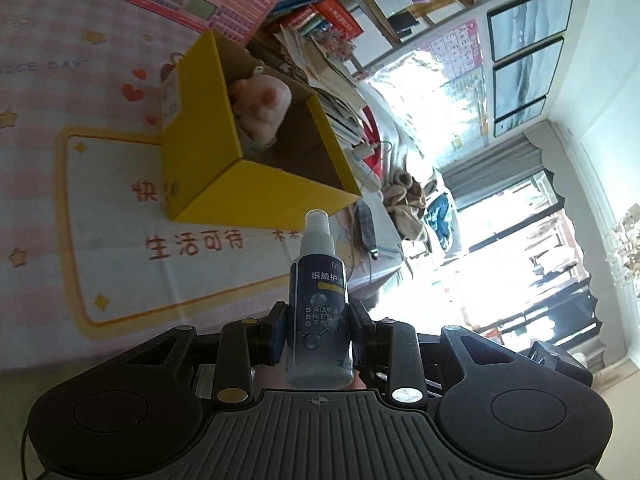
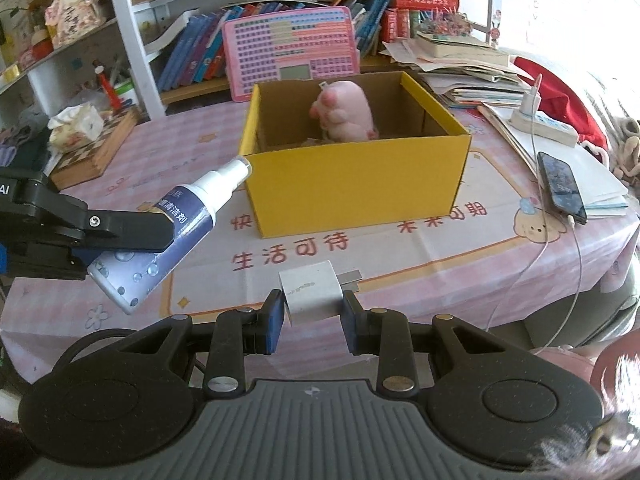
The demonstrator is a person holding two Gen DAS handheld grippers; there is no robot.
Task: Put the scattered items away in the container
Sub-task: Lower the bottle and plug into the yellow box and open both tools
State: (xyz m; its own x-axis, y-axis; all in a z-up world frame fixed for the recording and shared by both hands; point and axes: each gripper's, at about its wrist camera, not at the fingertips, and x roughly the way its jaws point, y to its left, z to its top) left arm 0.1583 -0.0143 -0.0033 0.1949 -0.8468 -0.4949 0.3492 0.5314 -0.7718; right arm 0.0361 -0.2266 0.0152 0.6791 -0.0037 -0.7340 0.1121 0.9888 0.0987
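Note:
A yellow cardboard box (image 2: 352,184) stands open on the pink tablecloth, with a pink plush toy (image 2: 346,112) inside it. My left gripper (image 1: 318,334) is shut on a dark blue spray bottle (image 1: 320,312) with a white nozzle pointing toward the box (image 1: 208,152); the plush (image 1: 260,108) shows inside. In the right wrist view that bottle (image 2: 176,232) hangs at the left, short of the box's left wall. My right gripper (image 2: 312,320) is shut on a white charger plug (image 2: 312,294), held above the cloth in front of the box.
A phone (image 2: 562,190) on a cable and a power strip (image 2: 544,124) lie right of the box. A pink keypad toy (image 2: 290,48), books and stacked papers stand behind it. A wooden chessboard box (image 2: 96,148) with tissues sits at the left.

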